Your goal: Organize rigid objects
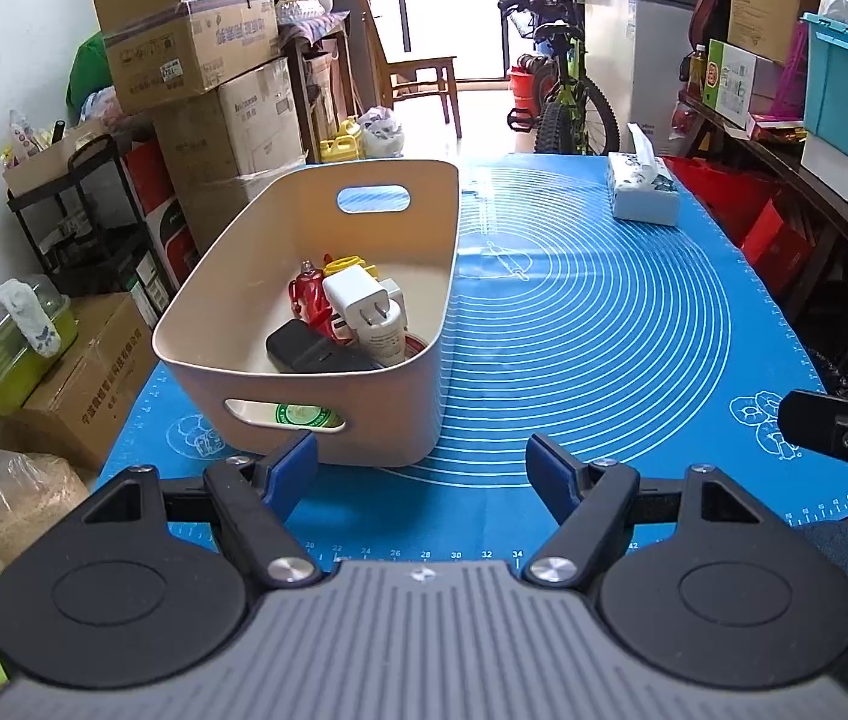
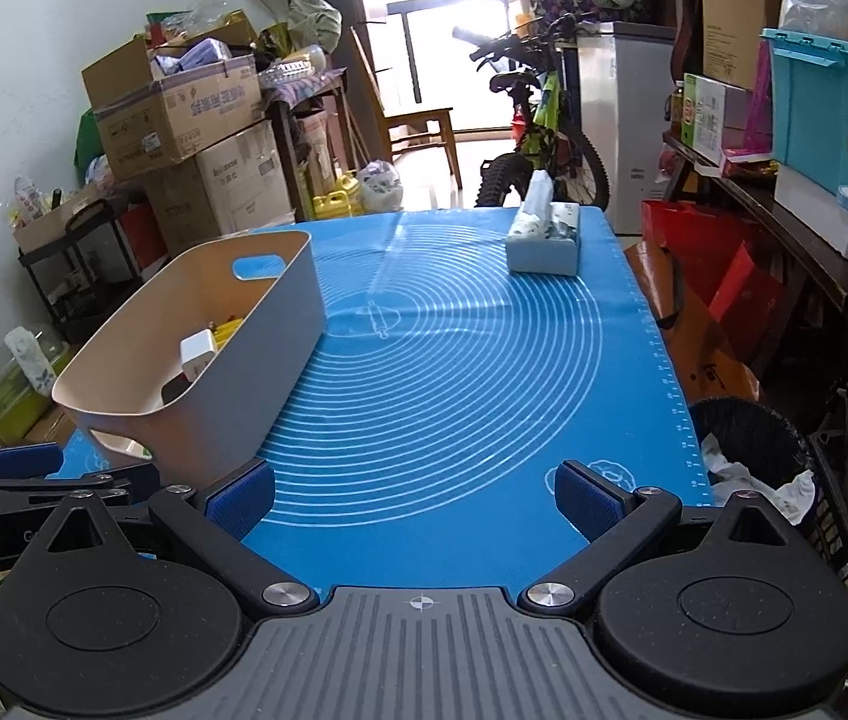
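Blue mat (image 1: pixel 604 324) lies beneath both empty, spread hand-held grippers; only the left view reveals the bin's (image 1: pixel 303 228) black case (image 1: pixel 309 351).

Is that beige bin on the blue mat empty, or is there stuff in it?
Not empty. The beige bin holds a white plug adapter, a red item, something yellow and a black object, all low inside.

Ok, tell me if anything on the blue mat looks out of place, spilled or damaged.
Nothing stands out. The beige bin sits upright on the blue mat, with the white charger, the red item and the black item all inside it. The tissue box stands at the far end. No spills or damage show.
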`<act>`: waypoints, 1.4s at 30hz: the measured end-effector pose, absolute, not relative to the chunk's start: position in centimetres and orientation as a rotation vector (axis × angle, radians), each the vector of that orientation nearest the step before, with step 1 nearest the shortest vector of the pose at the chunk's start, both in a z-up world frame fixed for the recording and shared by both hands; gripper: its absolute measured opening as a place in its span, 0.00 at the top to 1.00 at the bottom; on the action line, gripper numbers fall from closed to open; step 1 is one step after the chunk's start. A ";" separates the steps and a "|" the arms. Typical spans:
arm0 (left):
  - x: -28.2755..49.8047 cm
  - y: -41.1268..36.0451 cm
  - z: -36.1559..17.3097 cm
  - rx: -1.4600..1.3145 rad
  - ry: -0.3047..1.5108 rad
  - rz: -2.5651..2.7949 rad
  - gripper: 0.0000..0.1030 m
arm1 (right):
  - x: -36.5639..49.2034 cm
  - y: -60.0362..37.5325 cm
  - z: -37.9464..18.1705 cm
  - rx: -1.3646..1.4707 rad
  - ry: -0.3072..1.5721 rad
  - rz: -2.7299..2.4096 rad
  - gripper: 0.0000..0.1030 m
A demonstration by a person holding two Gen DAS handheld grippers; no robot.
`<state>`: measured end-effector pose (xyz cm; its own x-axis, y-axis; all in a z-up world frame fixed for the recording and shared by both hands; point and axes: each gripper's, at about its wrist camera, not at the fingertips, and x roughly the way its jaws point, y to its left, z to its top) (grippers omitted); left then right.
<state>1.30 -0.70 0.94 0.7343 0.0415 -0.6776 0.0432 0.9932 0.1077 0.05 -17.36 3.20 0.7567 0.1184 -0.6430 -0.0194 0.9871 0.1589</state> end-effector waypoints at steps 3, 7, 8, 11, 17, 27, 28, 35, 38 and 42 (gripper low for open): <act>1.1 -0.7 0.7 0.112 0.740 -0.006 0.26 | -0.2 -17.4 2.9 0.146 0.713 0.070 0.04; 0.8 -0.7 0.6 0.104 0.724 -0.014 0.26 | -0.6 -17.3 3.0 0.127 0.694 0.067 0.04; 0.7 -0.7 0.5 0.102 0.722 -0.016 0.26 | -0.7 -17.1 3.0 0.117 0.688 0.066 0.04; 0.4 -0.8 0.5 0.103 0.710 -0.019 0.26 | -1.1 -16.7 3.2 0.087 0.667 0.061 0.04; -0.2 -1.0 0.2 0.108 0.707 -0.032 0.26 | -1.9 -16.3 3.4 0.048 0.617 0.048 0.04; -0.3 -1.0 0.0 0.096 0.710 -0.050 0.26 | -2.1 -16.3 3.6 0.043 0.604 0.038 0.04; -0.3 -1.0 -0.1 0.093 0.710 -0.051 0.26 | -2.1 -16.3 3.6 0.043 0.605 0.037 0.04; -0.2 -0.9 -0.2 0.084 0.718 -0.046 0.26 | -2.2 -16.5 3.5 0.052 0.603 0.031 0.04; -0.2 -0.9 -0.2 0.087 0.716 -0.048 0.26 | -2.2 -16.5 3.5 0.052 0.602 0.031 0.04; -0.3 -0.9 -0.2 0.087 0.716 -0.047 0.26 | -2.1 -16.6 3.5 0.056 0.606 0.030 0.04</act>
